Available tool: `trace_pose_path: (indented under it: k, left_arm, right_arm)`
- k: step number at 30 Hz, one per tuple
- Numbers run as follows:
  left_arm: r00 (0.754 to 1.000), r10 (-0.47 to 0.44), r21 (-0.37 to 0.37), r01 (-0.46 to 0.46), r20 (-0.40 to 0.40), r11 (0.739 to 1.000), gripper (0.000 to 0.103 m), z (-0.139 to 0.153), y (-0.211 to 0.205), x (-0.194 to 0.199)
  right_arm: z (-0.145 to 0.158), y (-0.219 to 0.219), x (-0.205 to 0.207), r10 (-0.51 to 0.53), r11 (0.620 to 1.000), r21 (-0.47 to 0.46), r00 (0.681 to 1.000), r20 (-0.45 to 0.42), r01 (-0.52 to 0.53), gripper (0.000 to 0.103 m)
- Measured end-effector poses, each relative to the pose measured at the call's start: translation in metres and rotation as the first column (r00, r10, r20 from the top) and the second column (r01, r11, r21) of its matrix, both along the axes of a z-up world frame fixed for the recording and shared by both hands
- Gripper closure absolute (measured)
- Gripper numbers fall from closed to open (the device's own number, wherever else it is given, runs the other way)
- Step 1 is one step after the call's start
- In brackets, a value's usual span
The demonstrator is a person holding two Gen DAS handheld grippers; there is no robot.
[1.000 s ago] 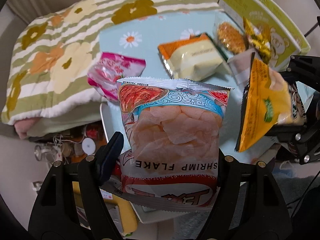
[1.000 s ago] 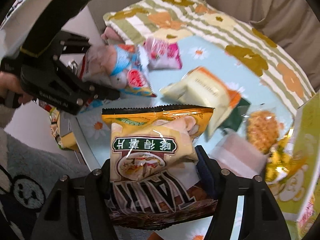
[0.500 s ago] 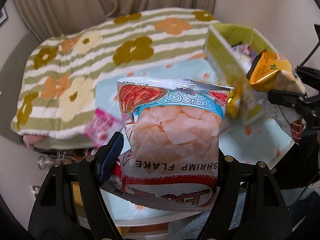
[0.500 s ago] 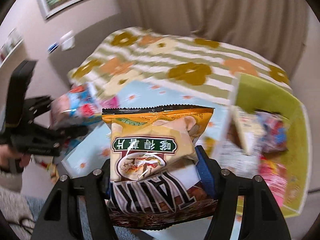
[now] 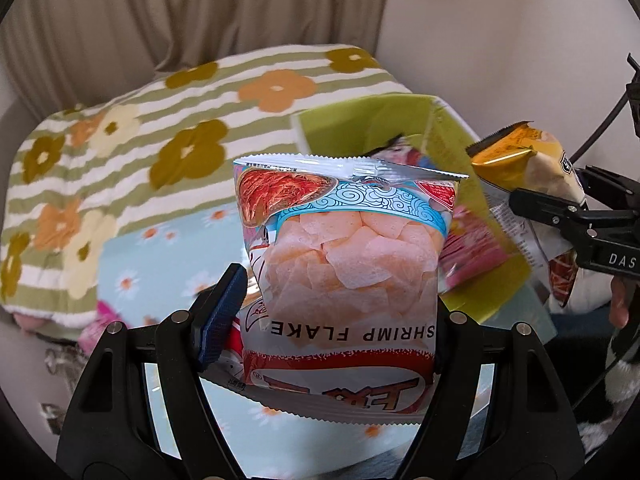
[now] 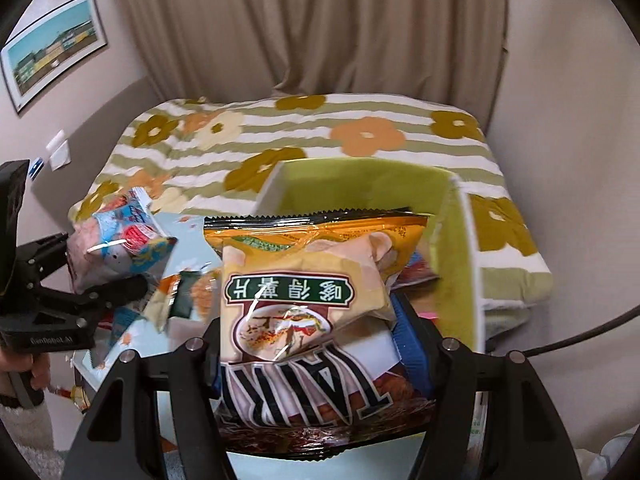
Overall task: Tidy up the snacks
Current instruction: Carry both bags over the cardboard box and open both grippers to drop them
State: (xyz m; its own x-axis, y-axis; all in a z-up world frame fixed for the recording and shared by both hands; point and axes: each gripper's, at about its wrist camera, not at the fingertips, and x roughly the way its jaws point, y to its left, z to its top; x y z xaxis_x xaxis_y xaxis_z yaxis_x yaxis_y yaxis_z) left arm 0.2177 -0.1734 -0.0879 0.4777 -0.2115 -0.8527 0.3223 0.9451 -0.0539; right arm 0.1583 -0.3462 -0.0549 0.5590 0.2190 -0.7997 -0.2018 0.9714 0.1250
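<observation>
My left gripper is shut on a pink shrimp flake bag, held up in front of the green box. My right gripper is shut on an orange chips bag, held just before the same green box. In the left wrist view the orange bag and right gripper hang at the right edge, beside the box. The right wrist view shows the shrimp bag in the left gripper at the left. Inside the box lie other snack packets, partly hidden.
The low table has a light blue daisy cloth with a pink packet near its left edge and more packets on it. A striped flowered quilt lies behind, curtains beyond. A hand grips the left handle.
Both grippers rose and swung from over the scattered snacks on the table toward the green box, each keeping its bag. The right gripper rolled upright.
</observation>
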Motion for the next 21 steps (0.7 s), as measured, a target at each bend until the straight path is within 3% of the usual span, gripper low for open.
trace_pose_path:
  k: [10, 12, 14, 19, 21]
  left_arm:
    - [0.992, -0.075, -0.019, 0.074, -0.097, 0.997, 0.029, -0.048, -0.078, 0.021]
    - [0.992, -0.086, -0.023, 0.084, -0.096, 0.996, 0.024, -0.052, -0.085, 0.022]
    - [0.994, -0.075, 0.006, 0.076, -0.074, 0.997, 0.000, -0.055, -0.087, 0.024]
    - [0.996, -0.079, 0.064, 0.081, -0.034, 0.995, 0.000, -0.054, -0.086, 0.020]
    - [0.996, -0.085, 0.056, 0.086, -0.025, 0.995, 0.000, -0.052, -0.082, 0.016]
  right_arm:
    - [-0.002, -0.037, 0.019, -0.065, 0.997, 0.052, 0.998, 0.000, 0.065, 0.040]
    - [-0.001, -0.039, 0.019, -0.067, 0.996, 0.064, 0.998, 0.005, 0.067, 0.040]
    - [-0.001, -0.041, 0.020, -0.072, 0.995, 0.070, 0.997, 0.010, 0.071, 0.040]
    - [-0.006, -0.044, 0.022, -0.085, 0.992, 0.093, 0.996, 0.000, 0.084, 0.040]
    - [-0.010, -0.044, 0.022, -0.090, 0.991, 0.097, 0.996, -0.008, 0.090, 0.040]
